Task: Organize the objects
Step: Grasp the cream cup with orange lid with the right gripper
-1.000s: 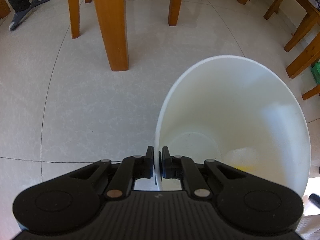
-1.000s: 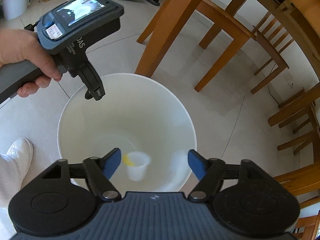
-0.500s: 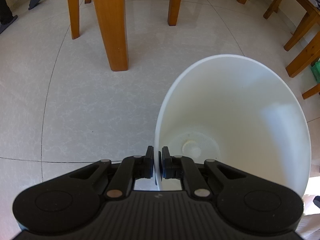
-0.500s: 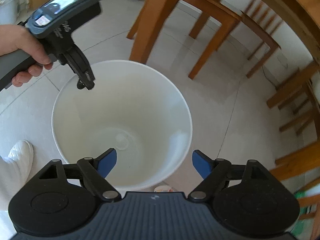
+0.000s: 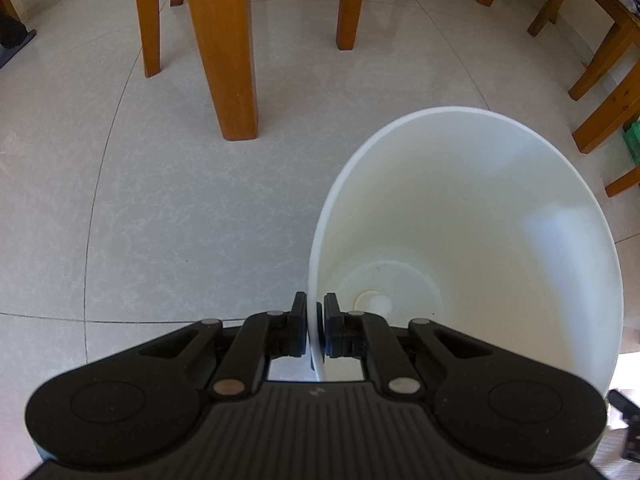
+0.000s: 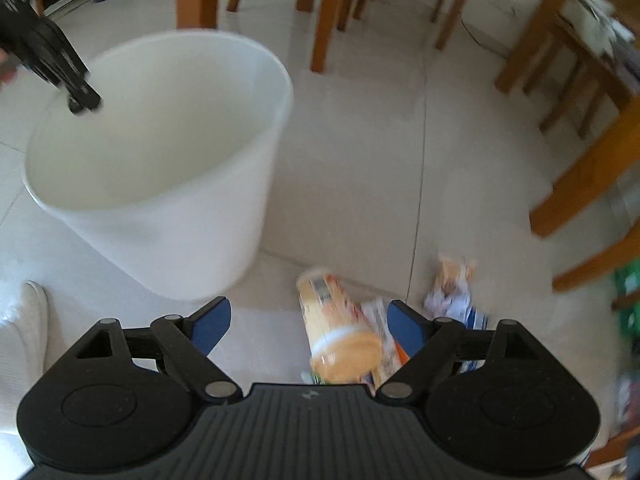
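Note:
A white plastic bucket (image 5: 472, 216) stands on the tiled floor, and my left gripper (image 5: 316, 332) is shut on its near rim. A small pale round thing (image 5: 370, 300) lies at its bottom. In the right wrist view the bucket (image 6: 168, 168) is at the left, with the left gripper (image 6: 82, 98) on its far rim. My right gripper (image 6: 308, 320) hangs open above the floor to the bucket's right. A yellow-orange snack container (image 6: 340, 332) lies on the floor below the gap, nearer the right finger and not touched. A crumpled wrapper (image 6: 452, 292) lies just right of it.
Wooden table and chair legs (image 5: 228, 52) stand behind the bucket, and more chair legs (image 6: 580, 176) are at the right. A white shoe (image 6: 24, 320) is at the left edge, near the bucket. Something green (image 6: 628, 280) sits at the far right.
My right gripper has swung from above the bucket's mouth to the right and down, over the litter on the floor, and opened a little wider. The left gripper and bucket stayed put.

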### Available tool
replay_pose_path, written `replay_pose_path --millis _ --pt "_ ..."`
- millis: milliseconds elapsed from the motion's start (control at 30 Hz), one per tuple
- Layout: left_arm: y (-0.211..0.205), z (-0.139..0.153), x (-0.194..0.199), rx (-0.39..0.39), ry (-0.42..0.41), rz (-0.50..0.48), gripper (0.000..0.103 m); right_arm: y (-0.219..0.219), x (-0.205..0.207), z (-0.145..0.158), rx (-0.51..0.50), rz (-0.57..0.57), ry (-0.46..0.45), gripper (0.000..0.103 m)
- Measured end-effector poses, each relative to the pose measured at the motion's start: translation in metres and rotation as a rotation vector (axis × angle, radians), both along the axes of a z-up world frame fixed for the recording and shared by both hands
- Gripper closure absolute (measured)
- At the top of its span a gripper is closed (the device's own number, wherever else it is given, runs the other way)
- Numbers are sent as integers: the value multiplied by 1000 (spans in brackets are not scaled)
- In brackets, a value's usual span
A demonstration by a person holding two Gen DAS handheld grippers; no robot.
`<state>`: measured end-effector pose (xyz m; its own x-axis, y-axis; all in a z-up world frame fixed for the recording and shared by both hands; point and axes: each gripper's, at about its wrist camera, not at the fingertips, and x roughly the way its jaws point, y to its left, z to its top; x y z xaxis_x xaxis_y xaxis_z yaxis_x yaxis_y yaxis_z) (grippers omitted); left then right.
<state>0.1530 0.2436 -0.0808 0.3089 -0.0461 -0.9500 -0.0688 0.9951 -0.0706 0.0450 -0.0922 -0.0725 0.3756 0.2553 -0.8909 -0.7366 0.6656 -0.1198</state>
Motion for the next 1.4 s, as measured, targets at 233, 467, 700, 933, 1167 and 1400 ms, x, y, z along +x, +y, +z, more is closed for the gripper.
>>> replay_pose_path --millis 233,467,700,933,1167,1400 --pt "-1 1 1 3 11 3 97 -34 4 -69 -93 -63 38 14" --pt "1 2 2 -6 12 11 97 -20 14 -80 -98 37 -5 14" --pt "2 2 1 -8 14 13 97 40 42 -94 -196 220 -43 14" --pt "2 2 -1 -7 10 9 97 75 55 -147 -364 299 -29 14" --pt "2 3 -2 -11 10 10 97 80 54 -178 -436 293 -10 17" --pt "2 3 -1 -14 9 11 97 78 59 -192 -483 277 -2 29"
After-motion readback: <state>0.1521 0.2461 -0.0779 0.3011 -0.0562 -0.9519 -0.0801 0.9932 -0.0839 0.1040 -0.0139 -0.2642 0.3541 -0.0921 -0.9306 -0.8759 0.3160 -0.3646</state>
